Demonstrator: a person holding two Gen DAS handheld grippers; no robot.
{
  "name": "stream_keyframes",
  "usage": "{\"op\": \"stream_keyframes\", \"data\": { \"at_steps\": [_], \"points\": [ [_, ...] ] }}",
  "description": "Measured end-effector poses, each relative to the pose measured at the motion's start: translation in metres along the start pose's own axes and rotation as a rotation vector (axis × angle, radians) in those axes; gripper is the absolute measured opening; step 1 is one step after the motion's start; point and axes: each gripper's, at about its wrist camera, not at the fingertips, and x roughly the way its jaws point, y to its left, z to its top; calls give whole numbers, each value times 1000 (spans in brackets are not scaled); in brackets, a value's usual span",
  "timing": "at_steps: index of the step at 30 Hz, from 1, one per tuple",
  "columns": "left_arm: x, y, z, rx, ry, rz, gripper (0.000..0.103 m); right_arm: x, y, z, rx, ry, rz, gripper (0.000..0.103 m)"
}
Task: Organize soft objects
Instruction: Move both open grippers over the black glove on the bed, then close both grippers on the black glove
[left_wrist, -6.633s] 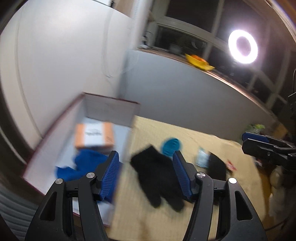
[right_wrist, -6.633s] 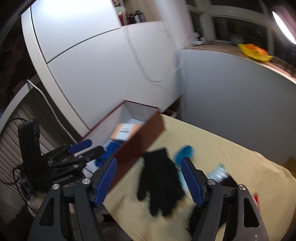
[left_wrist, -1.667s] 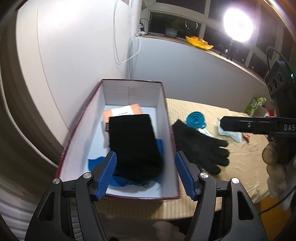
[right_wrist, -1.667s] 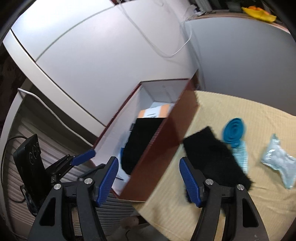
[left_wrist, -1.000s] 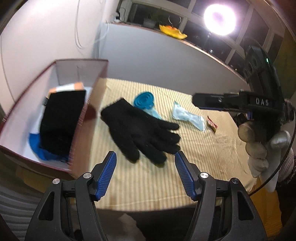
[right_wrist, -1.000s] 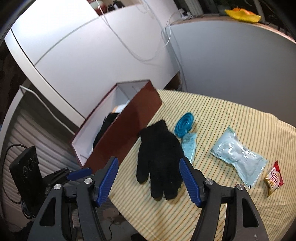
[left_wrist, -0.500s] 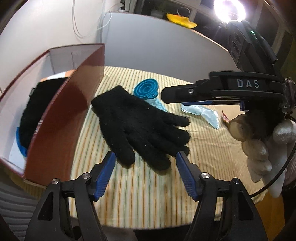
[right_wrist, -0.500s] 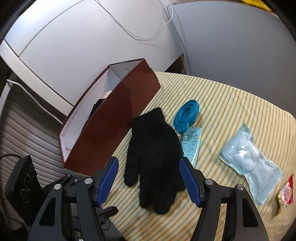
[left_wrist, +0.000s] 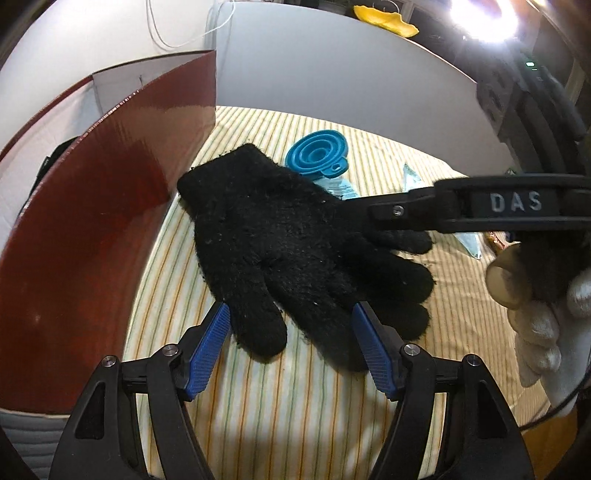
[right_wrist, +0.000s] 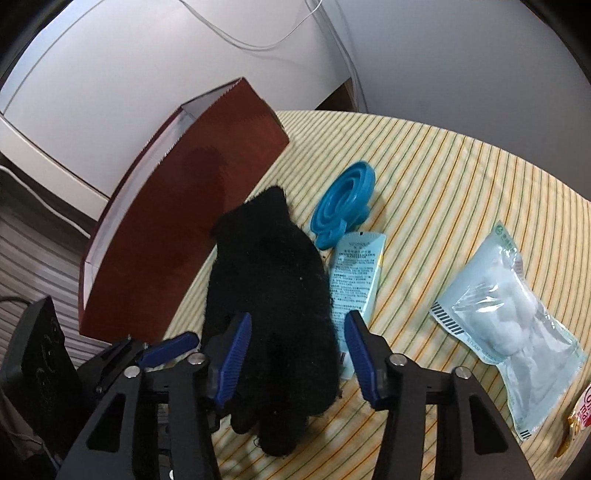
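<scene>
The black glove (left_wrist: 295, 240) lies flat on the striped surface (left_wrist: 295, 406), cuff just beside the red box (left_wrist: 92, 206), which presumably serves as the container for soft items. Left gripper (left_wrist: 295, 350) has its fingers apart, straddling the glove's thumb and finger end, apparently to pinch it. Right gripper (right_wrist: 295, 354) hovers over the same glove, fingers likewise apart, empty. The blue funnel (right_wrist: 343, 203), sachet (right_wrist: 354, 277) and cotton-ball packet (right_wrist: 498, 314) lie beside it.
</scene>
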Motion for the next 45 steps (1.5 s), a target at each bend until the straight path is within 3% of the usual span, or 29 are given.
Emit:
{"op": "stream_keyframes", "data": {
  "at_steps": [3,12,13,15,16,18,20,23,35,41,45],
  "points": [
    [2,1,3,-15,-1,-5,69,1,0,1,-10,3,5,35],
    [5,-3,4,-9,-12,-10,64,2,6,-3,-47,-2,8,35],
    [6,-4,5,-6,-15,-6,61,3,6,-4,-46,-2,10,35],
    [6,-3,7,-11,-22,-2,40,4,8,-4,-49,-1,12,30],
    [7,-1,8,-17,-22,-1,36,5,9,-4,-52,5,14,25],
    [7,2,9,-30,-28,12,14,8,13,-6,-65,11,5,22],
    [7,7,10,-47,-29,4,13,8,17,-7,-78,6,-1,11],
    [5,8,10,-46,-36,7,10,6,17,-9,-69,-6,1,9],
    [-21,-2,3,-21,-89,0,7,-20,25,-25,-72,-51,1,7],
    [-31,-7,-16,-3,-67,-27,7,-29,25,-50,-55,-37,32,7],
    [-24,-12,-23,30,-51,6,7,-18,19,-66,-35,-6,22,7]
  ]
}}
